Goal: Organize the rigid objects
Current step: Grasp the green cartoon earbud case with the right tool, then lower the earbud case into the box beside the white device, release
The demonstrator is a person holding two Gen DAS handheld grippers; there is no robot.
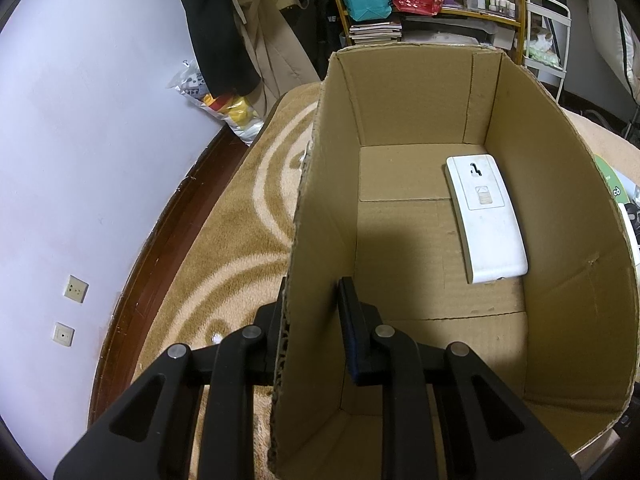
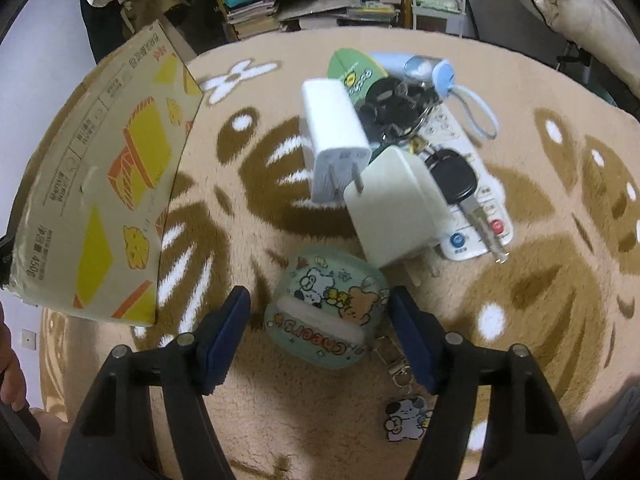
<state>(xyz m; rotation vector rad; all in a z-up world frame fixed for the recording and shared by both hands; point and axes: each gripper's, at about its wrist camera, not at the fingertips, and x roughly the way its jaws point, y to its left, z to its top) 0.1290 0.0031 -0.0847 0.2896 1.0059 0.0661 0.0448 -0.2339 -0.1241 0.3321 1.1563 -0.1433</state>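
An open cardboard box [image 1: 424, 92] stands on the rug with a flat white device [image 1: 486, 220] lying on its floor at the right. My left gripper [image 1: 312, 300] straddles the box's left wall, one finger outside and one inside, shut on it. In the right wrist view the printed outside of the box [image 2: 104, 184] is at the left. My right gripper [image 2: 320, 294] is open, with its fingers on either side of a green cartoon-print earbud case [image 2: 326, 312] on the rug. The case's clip and dog charm [image 2: 406, 420] trail to the right.
Behind the case lie two white plug chargers [image 2: 334, 140] [image 2: 394, 204], a black car key [image 2: 454, 176] on a white remote [image 2: 468, 240], a blue item with a loop [image 2: 432, 72] and a green card [image 2: 352, 70]. Shelves [image 1: 460, 12] and hanging clothes [image 1: 224, 32] stand beyond the rug.
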